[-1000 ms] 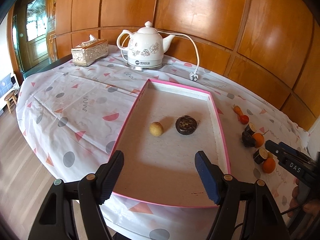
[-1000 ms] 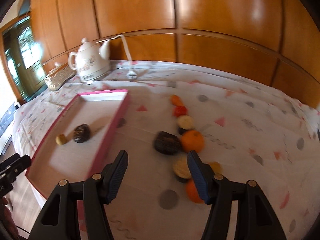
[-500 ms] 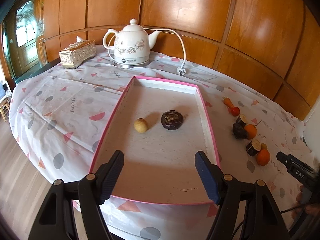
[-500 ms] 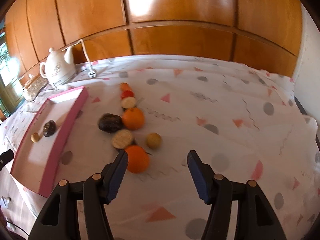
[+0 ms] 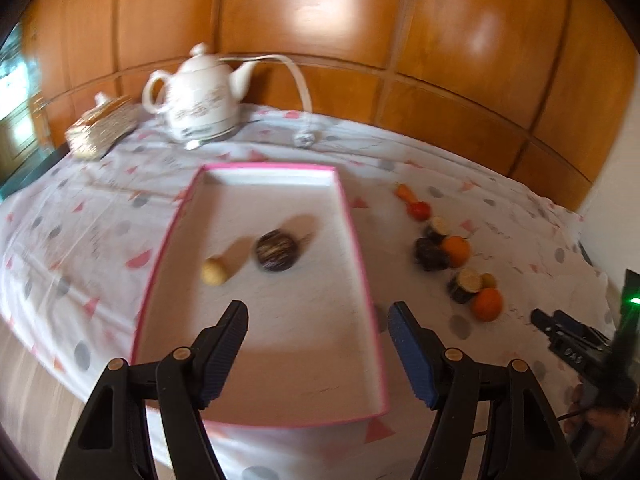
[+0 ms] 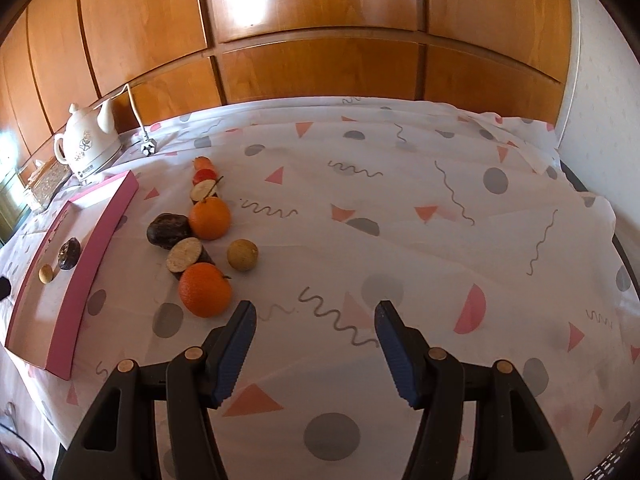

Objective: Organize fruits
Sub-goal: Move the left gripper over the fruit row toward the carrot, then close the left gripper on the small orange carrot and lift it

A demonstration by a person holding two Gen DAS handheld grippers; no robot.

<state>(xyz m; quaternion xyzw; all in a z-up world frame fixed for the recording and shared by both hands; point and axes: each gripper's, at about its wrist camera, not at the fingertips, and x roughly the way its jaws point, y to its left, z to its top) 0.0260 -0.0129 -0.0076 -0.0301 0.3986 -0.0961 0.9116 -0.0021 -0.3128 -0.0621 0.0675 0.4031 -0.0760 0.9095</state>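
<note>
A pink-rimmed tray holds a small tan fruit and a dark round fruit. Loose fruit lies right of it: two oranges, a tan fruit, a dark fruit, two cut pieces and red ones. My left gripper is open and empty over the tray's near end. My right gripper is open and empty, right of the near orange, above bare cloth.
A white teapot with cord and plug and a gold tissue box stand at the back left. Wood panelling rises behind the table. The table edge is close in front of both grippers.
The left view has swung right and is blurred by motion. The right gripper has moved right and closer, so the fruit now lies to its left.
</note>
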